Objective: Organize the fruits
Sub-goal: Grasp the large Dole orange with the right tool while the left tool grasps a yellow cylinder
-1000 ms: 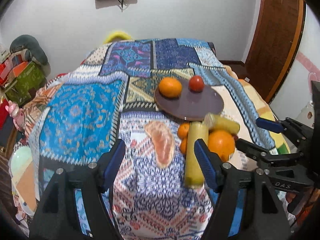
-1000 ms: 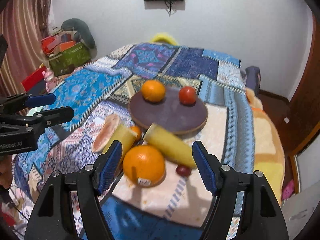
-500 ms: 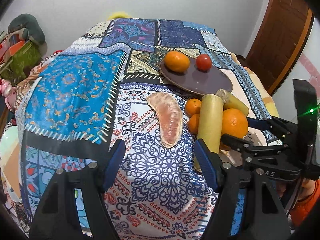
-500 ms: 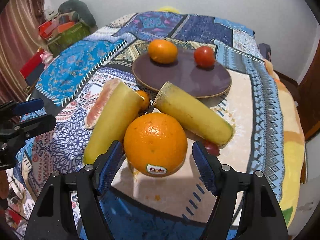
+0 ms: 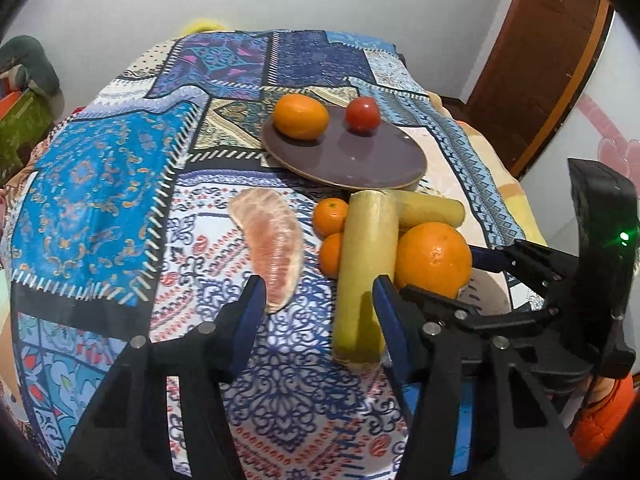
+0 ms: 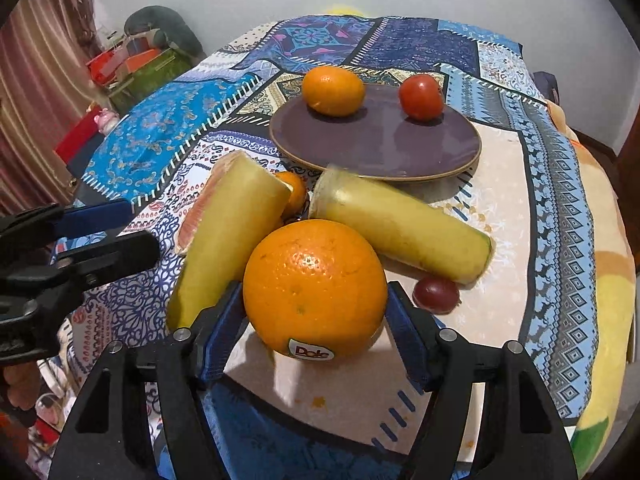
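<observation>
A big orange with a Dole sticker [image 6: 314, 288] sits between the blue pads of my right gripper [image 6: 314, 320], which closes around it; it also shows in the left wrist view [image 5: 434, 258]. Two yellow cut stalks [image 6: 224, 248] [image 6: 400, 228], a pink pomelo wedge [image 5: 272, 240], two small tangerines [image 5: 330, 216] and a dark red grape [image 6: 436, 294] lie around it. A brown plate [image 6: 380, 148] holds an orange [image 6: 334, 90] and a tomato [image 6: 422, 96]. My left gripper [image 5: 320, 300] is open and empty, near the wedge and one stalk.
The fruit lies on a bed with a patchwork cover [image 5: 100, 184]. A door [image 5: 540, 60] stands at the right. Boxes and toys [image 6: 136, 64] are piled at the left by a curtain.
Both grippers moved forward and down toward the fruit. The right gripper's pads have come in around the big orange. The left gripper came closer to the wedge and stalk.
</observation>
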The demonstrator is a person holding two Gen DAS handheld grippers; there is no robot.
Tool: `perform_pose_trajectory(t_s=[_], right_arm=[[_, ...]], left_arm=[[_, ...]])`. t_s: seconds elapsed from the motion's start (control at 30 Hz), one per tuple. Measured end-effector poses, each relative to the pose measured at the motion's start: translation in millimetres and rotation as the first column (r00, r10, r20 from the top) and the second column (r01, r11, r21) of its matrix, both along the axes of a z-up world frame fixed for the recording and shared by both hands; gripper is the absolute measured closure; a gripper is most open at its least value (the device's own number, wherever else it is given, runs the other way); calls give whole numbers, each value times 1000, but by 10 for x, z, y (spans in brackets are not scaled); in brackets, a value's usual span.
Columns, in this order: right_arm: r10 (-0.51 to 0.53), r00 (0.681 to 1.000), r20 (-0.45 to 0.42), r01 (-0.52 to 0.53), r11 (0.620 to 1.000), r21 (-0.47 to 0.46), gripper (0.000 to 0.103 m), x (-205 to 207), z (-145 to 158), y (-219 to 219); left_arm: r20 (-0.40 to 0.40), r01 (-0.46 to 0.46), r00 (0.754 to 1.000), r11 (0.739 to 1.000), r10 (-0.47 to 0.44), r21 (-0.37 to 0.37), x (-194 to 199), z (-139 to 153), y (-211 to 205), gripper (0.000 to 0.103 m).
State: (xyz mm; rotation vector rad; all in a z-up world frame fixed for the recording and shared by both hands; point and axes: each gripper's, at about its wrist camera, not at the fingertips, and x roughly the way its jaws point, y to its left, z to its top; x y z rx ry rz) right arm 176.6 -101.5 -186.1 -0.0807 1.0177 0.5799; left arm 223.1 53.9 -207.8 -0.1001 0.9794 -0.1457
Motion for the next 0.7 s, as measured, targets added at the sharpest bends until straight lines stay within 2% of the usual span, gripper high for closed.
perform_pose_trajectory(t_s=[0.17, 0.47, 0.7], right_arm=[[-9, 1000, 1, 9, 1000, 13, 37, -86, 64, -181], [-89, 994, 59, 88, 996, 17, 37, -203, 260, -615], [-125, 990, 66, 123, 992, 37, 36, -177, 296, -752]], left_arm=[[-5, 36, 999, 999, -36, 12, 6, -10, -155, 48], [-19, 72, 997, 996, -72, 48, 86, -85, -442, 48], [-60, 39, 998, 995, -34, 87, 284, -259, -539, 62]])
